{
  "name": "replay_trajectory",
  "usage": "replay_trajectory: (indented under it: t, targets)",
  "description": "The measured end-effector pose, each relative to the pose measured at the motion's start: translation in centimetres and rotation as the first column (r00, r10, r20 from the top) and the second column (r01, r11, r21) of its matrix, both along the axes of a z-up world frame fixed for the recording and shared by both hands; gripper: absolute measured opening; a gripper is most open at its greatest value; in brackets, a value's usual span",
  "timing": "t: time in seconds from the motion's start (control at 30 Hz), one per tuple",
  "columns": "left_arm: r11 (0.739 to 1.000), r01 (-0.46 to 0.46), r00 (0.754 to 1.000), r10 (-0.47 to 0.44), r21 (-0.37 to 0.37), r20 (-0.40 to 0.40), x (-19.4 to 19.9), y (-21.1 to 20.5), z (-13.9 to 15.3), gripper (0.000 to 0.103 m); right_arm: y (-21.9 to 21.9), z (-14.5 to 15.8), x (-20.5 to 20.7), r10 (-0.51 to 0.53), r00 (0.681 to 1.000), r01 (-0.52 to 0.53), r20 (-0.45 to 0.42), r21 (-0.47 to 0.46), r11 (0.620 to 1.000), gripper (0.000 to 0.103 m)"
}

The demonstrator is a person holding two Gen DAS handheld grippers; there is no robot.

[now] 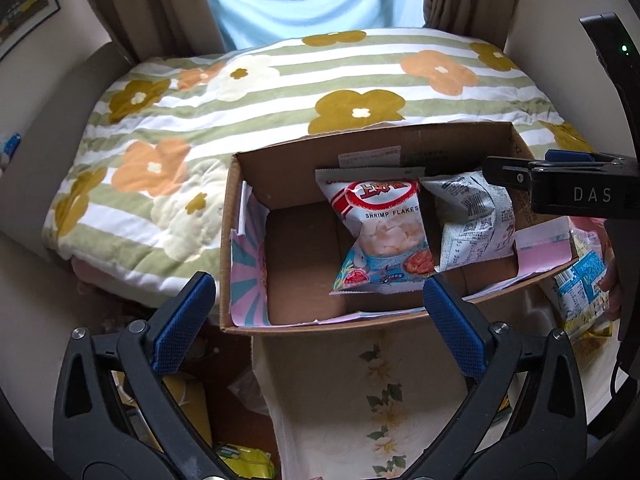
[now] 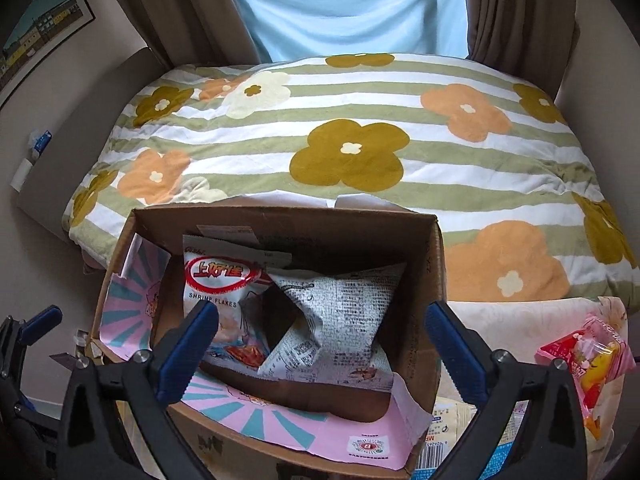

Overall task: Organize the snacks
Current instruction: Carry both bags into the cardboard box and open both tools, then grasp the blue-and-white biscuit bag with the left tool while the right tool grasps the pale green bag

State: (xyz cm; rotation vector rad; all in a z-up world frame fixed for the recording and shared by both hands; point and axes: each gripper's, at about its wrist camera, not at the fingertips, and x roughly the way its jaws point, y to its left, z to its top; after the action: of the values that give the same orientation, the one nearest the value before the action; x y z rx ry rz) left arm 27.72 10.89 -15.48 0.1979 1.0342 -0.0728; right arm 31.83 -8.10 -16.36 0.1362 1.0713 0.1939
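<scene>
An open cardboard box stands at the foot of a bed. Inside, a red-and-white shrimp flakes bag leans against the far wall. A white printed snack bag lies to its right. My left gripper hangs open over the box's near rim with nothing between its fingers. My right gripper is open above the same box, straddling the white bag without touching it. The shrimp flakes bag shows behind its left finger. One of its fingers reaches in from the right in the left wrist view.
A floral striped quilt covers the bed behind the box, with curtains beyond. A pink snack pack lies right of the box, beside a blue-and-yellow pack that a hand touches. Yellow packs lie at lower left.
</scene>
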Motion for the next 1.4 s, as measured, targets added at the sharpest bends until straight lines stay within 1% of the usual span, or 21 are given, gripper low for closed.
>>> replay_trajectory:
  t: [0.2, 0.33, 0.43, 0.5, 0.6, 0.67, 0.8, 0.87, 0.97, 1.07, 1.2, 1.4]
  targets:
    - [1.000, 0.017, 0.999, -0.016, -0.017, 0.030, -1.6, -0.6, 1.6, 0.103, -0.5, 1.7, -2.0, -0.016, 1.000, 0.015, 0.015, 0.025, 1.000, 0.103]
    - [0.999, 0.040, 0.997, -0.039, -0.015, 0.066, -2.6, -1.3, 3.2, 0.103, -1.0, 3.7, -3.7, -0.030, 0.999, 0.029, 0.045, 0.019, 0.999, 0.103]
    - [0.998, 0.055, 0.995, -0.052, -0.043, 0.086, -3.2, -1.7, 4.4, 0.103, -1.9, 5.7, -5.0, -0.032, 0.997, 0.030, 0.077, 0.027, 0.999, 0.103]
    - [0.996, 0.066, 0.994, -0.061, -0.058, 0.096, -3.5, -2.0, 5.1, 0.103, -2.6, 7.1, -5.9, -0.025, 0.995, 0.024, 0.098, 0.007, 1.000, 0.103]
    - [0.994, 0.084, 0.991, -0.076, -0.068, 0.112, -4.1, -2.9, 6.0, 0.103, -3.8, 9.1, -7.3, -0.016, 0.992, 0.023, 0.128, -0.056, 0.998, 0.103]
    - [0.993, 0.092, 0.989, -0.082, -0.075, 0.127, -4.5, -3.4, 6.4, 0.103, -4.7, 10.3, -8.5, -0.008, 0.988, 0.021, 0.157, -0.079, 0.997, 0.103]
    - [0.989, 0.100, 0.988, -0.085, -0.112, 0.131, -5.3, -5.0, 6.9, 0.103, -7.3, 11.5, -10.6, -0.009, 0.982, 0.019, 0.188, -0.052, 0.998, 0.103]
    - [0.987, 0.103, 0.988, -0.086, -0.127, 0.129, -5.8, -5.9, 7.0, 0.103, -8.6, 11.8, -11.7, -0.011, 0.979, 0.021, 0.202, -0.048, 0.999, 0.103]
    - [0.986, 0.107, 0.988, -0.090, -0.130, 0.129, -6.3, -7.8, 7.0, 0.103, -11.0, 11.9, -13.0, -0.031, 0.971, 0.051, 0.236, -0.083, 0.995, 0.103]
    - [0.986, 0.095, 0.990, -0.078, -0.136, 0.120, -6.7, -9.7, 6.9, 0.103, -14.0, 11.5, -13.9, -0.047, 0.970, 0.071, 0.240, -0.093, 0.993, 0.103]
    - [0.982, 0.083, 0.993, -0.067, -0.168, 0.096, -7.1, -12.5, 6.1, 0.103, -18.1, 10.2, -14.9, -0.056, 0.975, 0.077, 0.217, -0.089, 0.993, 0.103]
    - [0.978, 0.051, 0.999, -0.047, -0.203, 0.024, -7.4, -16.9, 3.6, 0.103, -22.2, 7.0, -16.7, 0.000, 0.983, 0.017, 0.186, -0.094, 0.995, 0.103]
